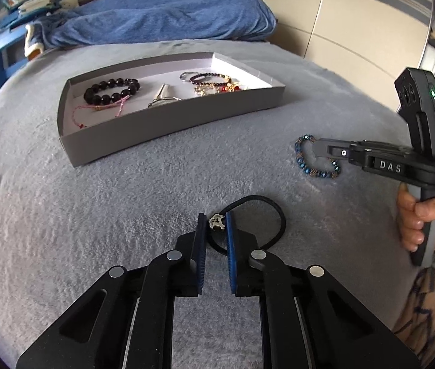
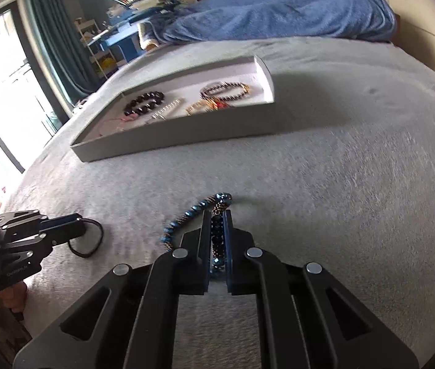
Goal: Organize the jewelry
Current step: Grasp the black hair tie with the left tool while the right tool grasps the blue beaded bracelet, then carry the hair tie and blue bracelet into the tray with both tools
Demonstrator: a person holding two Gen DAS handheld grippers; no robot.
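Sitting on a grey fuzzy blanket [image 1: 125, 215] is a shallow grey tray [image 1: 168, 123], so I'm placing everything off that. Inside it, a black bead bracelet [image 1: 111, 90] is lying toward the left end, a silvery clip [image 1: 163, 95] is around the middle, and a tangle of dark, gold and red bracelets [image 1: 214, 84] is at the right end. In front of the tray, nearer the camera, the left gripper [image 1: 215, 224] is pinching a black cord loop [image 1: 266, 218] right at its little silver charm [image 1: 216, 223], jaws nearly closed on it. Off the tray's right front corner, the right gripper [image 2: 217, 215] is clamping down on a blue beaded bracelet [image 2: 186, 218], with the rest of the beads curling out on the blanket. A person's hand [image 1: 423, 218] is squeezing the right gripper's handle.
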